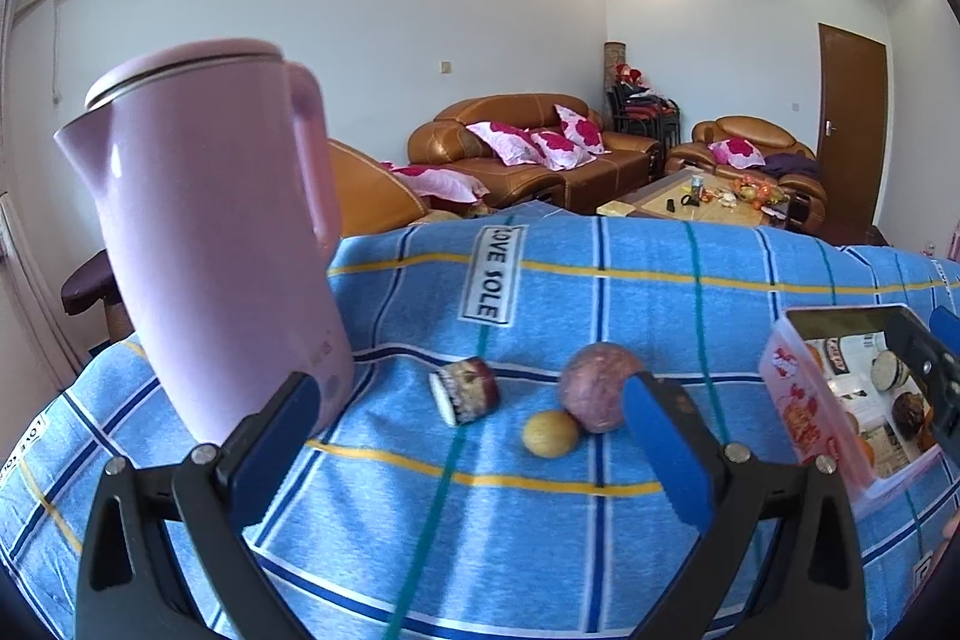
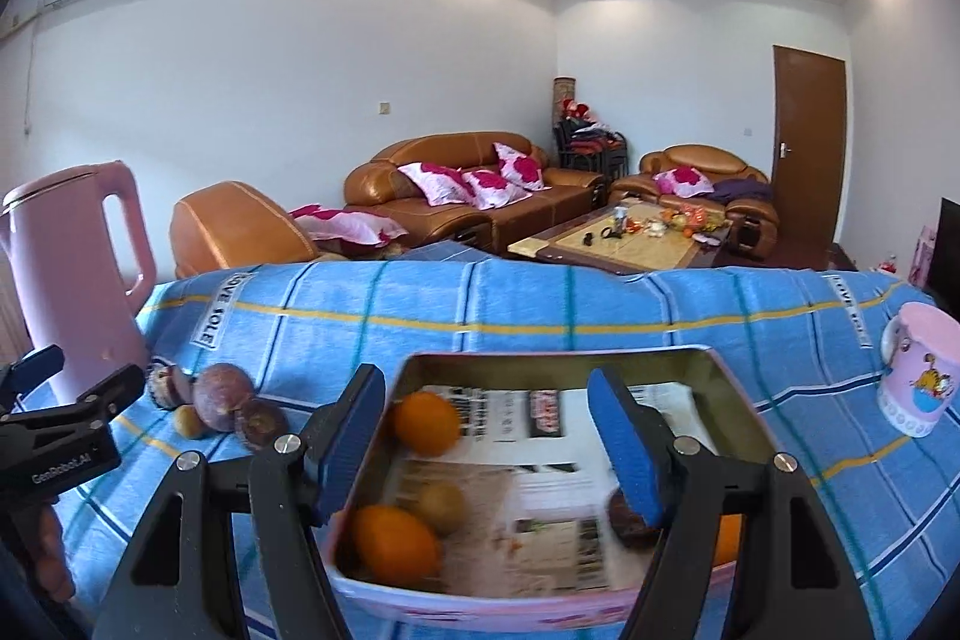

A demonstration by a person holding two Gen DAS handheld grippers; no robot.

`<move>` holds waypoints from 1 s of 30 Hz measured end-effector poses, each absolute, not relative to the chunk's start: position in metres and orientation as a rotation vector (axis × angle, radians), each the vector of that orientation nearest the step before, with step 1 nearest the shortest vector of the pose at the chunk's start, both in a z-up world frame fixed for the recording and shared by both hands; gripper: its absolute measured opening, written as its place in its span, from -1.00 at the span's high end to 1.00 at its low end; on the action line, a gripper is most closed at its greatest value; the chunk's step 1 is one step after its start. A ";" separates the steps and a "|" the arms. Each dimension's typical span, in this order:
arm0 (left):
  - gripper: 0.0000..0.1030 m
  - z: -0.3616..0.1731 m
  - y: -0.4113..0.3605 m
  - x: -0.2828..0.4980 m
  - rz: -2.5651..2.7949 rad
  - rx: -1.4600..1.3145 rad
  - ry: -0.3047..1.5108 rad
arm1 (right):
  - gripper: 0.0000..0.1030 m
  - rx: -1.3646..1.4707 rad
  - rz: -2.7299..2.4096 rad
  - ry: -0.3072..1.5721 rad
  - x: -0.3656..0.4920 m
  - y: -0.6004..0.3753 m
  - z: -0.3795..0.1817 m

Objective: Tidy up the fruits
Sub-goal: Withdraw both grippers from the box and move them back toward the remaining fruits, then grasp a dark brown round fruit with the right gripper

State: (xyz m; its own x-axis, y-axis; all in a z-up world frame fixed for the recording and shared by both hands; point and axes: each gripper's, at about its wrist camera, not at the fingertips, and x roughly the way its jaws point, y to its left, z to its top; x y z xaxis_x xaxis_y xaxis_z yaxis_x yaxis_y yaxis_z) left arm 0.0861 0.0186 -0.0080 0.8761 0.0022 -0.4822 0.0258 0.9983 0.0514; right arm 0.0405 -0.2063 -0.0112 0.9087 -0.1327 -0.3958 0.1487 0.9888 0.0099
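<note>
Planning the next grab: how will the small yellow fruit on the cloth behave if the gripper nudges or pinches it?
The small yellow fruit looks round and smooth, so a nudge would probably send it rolling across the blue cloth. It sits right against the big purple fruit, which may shift too. Being small, it could slip from the left gripper, whose jaws stand wide open.

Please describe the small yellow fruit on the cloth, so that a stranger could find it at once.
Start at the tall pink kettle on the blue checked cloth. To its right lies a small group of loose fruit. The small yellow fruit sits in front, touching the round purple fruit; it is the only pale, smooth one, and the smallest.
</note>
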 end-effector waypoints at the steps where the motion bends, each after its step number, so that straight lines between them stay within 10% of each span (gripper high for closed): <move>1: -1.00 -0.008 0.023 0.088 0.002 0.056 0.509 | -0.39 0.037 -0.132 0.413 0.043 -0.201 -0.011; 30: -1.00 -0.028 0.057 0.126 0.142 0.011 0.643 | -0.38 -0.241 0.077 0.848 0.151 -0.103 -0.063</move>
